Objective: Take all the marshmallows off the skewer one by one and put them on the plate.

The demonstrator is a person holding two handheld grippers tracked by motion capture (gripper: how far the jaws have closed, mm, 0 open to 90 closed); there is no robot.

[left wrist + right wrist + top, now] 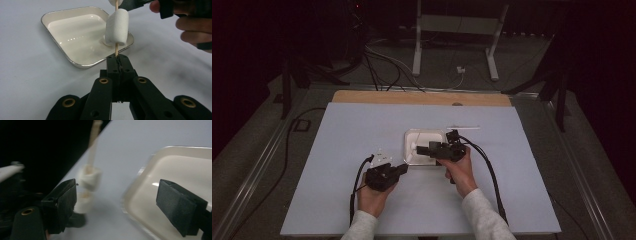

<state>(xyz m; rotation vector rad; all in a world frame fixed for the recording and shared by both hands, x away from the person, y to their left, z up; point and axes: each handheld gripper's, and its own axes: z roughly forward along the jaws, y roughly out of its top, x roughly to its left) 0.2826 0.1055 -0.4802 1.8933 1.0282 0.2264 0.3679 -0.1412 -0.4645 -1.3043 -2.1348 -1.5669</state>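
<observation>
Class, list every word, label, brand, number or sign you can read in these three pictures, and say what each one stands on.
None: no writing can be read anywhere.
The white tray, the marshmallow on the wooden skewer, the left gripper, the right gripper and the pale table cover all appear unmarked.

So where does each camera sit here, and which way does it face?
High view: above the person's side, looking forward and down on the table; forearms, left gripper and right gripper show.
Left gripper view: looks along shut jaws holding a skewer with a marshmallow, tray behind.
Right gripper view: looks between open jaws; blurred.
All three share the tray; both gripper views share the marshmallow.
</observation>
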